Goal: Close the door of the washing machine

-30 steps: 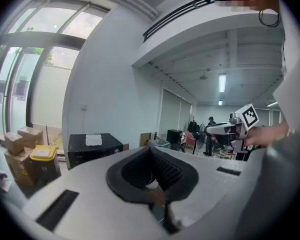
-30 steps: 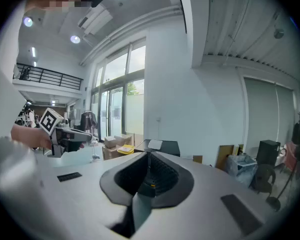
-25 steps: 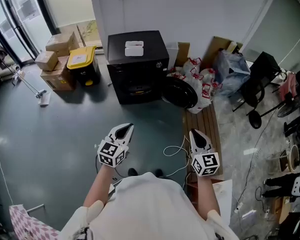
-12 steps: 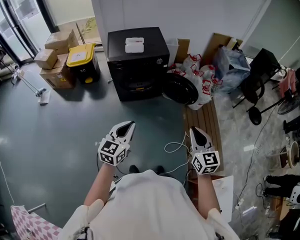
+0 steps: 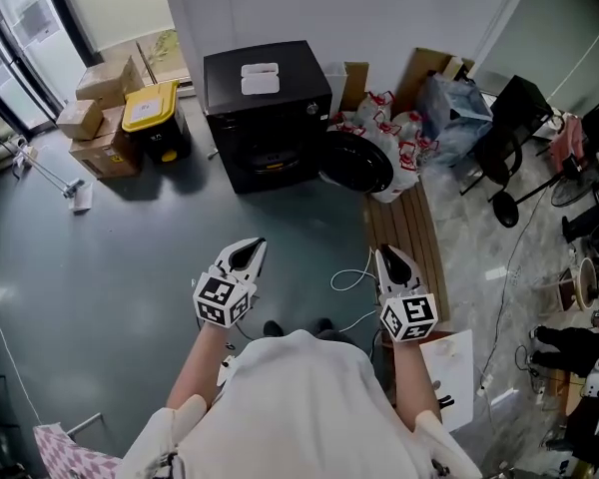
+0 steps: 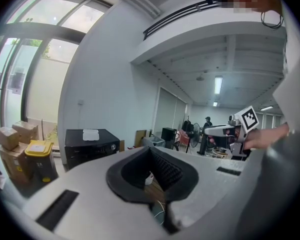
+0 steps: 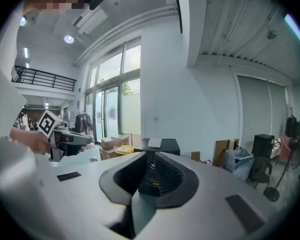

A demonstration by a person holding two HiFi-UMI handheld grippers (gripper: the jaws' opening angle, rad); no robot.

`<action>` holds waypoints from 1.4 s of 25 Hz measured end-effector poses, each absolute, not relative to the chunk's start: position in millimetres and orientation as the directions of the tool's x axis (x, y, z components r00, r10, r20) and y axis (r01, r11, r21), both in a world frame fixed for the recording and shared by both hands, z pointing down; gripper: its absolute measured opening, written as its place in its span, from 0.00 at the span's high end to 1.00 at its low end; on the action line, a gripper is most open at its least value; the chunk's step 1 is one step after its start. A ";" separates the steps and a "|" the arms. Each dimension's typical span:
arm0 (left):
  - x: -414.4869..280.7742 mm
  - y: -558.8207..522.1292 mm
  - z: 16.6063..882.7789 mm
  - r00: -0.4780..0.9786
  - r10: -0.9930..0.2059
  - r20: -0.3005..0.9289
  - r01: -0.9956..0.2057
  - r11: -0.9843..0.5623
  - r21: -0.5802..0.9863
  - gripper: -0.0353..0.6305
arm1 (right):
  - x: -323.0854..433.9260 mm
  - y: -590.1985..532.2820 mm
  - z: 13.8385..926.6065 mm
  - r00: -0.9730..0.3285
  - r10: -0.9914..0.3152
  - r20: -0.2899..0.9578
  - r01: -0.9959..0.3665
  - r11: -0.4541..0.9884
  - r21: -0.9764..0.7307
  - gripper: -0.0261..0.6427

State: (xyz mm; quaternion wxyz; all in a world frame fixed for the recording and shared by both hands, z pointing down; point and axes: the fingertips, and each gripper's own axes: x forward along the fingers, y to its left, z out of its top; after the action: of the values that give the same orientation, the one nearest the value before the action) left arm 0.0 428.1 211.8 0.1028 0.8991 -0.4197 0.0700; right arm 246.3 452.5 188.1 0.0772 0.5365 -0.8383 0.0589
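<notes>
A: Where's the task thing?
B: The boxy black front-loading washing machine [image 5: 267, 113] is on the grey-green floor [image 5: 110, 257] against the white wall, ahead of the person and well apart from both tools. Its round black door [image 5: 356, 161] hangs open, swung out to the picture's right of the front.
A: Left tool [image 5: 246, 255]?
B: Held level over the floor, jaws pinched narrow with nothing between them. Its own view has the machine off to the left.
A: Right tool [image 5: 390, 260]?
B: Same: jaws together and empty. It's beside the light wooden slatted strip [image 5: 407, 230], and its own view lines up on the machine past the tips.
A: Anything around it?
B: A flat white item [image 5: 260, 78] lies on the machine's top. A yellow-lidded black bin [image 5: 152, 118] and brown cardboard boxes [image 5: 105, 83] are to its left. White bags with red print [image 5: 394, 133] sit just beside the door. A thin white cable [image 5: 351, 279] loops on the floor between the tools.
</notes>
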 end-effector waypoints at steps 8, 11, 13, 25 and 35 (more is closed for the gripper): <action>-18.6 424.5 221.4 0.662 -0.715 0.224 -0.748 -0.651 0.131 0.94 | 225.6 453.5 198.4 -0.375 -0.903 0.207 -0.925 0.380 -0.020 0.76; -26.8 423.9 225.3 0.659 -0.717 0.227 -0.750 -0.650 0.127 0.94 | 220.9 454.4 202.2 -0.361 -0.909 0.208 -0.931 0.364 -0.024 0.75; -32.3 423.2 227.0 0.659 -0.716 0.231 -0.750 -0.650 0.123 0.94 | 217.5 455.1 204.3 -0.354 -0.911 0.211 -0.934 0.356 -0.026 0.75; -65.2 411.1 238.7 0.637 -0.730 0.249 -0.769 -0.624 0.139 0.94 | 195.0 442.9 217.6 -0.356 -0.903 0.242 -0.932 0.362 -0.020 0.75; -68.3 356.6 248.3 0.607 -0.751 0.261 -0.793 -0.594 0.136 0.94 | 187.4 374.5 236.2 -0.400 -0.878 0.262 -0.914 0.404 -0.041 0.75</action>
State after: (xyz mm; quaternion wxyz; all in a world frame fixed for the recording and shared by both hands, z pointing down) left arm -68.3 356.6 248.3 0.1198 0.8882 -0.4346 0.0885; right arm 187.4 374.5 236.2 0.0999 0.5385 -0.8320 0.0891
